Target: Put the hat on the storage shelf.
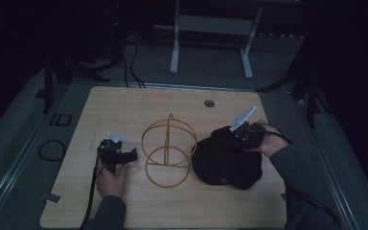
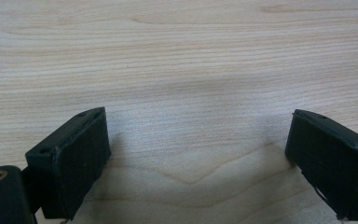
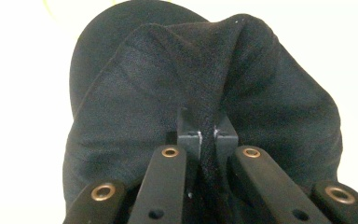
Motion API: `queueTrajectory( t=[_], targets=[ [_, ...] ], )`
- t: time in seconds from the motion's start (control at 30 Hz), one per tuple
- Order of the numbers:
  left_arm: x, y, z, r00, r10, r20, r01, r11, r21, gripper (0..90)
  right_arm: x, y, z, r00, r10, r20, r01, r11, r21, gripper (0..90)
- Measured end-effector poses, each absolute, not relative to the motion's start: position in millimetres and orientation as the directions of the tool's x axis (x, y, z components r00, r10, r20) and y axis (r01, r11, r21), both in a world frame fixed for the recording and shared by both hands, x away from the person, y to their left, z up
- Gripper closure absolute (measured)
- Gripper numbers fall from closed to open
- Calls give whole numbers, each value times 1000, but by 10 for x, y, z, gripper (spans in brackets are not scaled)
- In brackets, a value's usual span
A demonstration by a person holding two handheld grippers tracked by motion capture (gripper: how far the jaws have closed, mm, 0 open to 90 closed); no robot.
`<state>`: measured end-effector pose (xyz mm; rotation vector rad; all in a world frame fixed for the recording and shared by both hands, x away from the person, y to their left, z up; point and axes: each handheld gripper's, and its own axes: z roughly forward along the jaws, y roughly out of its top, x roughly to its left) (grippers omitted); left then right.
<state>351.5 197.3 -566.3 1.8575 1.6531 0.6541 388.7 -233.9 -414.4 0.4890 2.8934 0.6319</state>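
One black cap (image 1: 225, 160) is seen on the wooden table (image 1: 124, 105), at the right side, just beside one gold wire stand (image 1: 168, 151). The stand is made of thin rings and stands near the middle of the table; nothing is held inside it. No other container is visible.

The cap is gripped by the right gripper (image 1: 243, 136) at its far right edge. In the right gripper view, a fold of the black cloth (image 3: 205, 93) is pinched between the two jaws, which are pressed together on it, and the fabric is pulled up into a ridge above them. The rounded brim is seen at the far left of that view.

The left gripper (image 1: 117, 155) is placed at the left of the stand, close to it but apart. In the left gripper view its jaws are spread wide, and only bare wood (image 2: 182, 70) is found between them.

Counted: one cap, one stand, two grippers. One round hole (image 1: 209, 103) is seen at the far side of the table.
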Motion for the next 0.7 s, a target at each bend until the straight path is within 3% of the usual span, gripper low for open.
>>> queueTrajectory(
  t=[0.7],
  targets=[
    [3514,1974,-5662,121,993,-7,719,-82,690,60,3881,-2394,-3988,-937,346,-57,271,818,507,865]
  ],
)
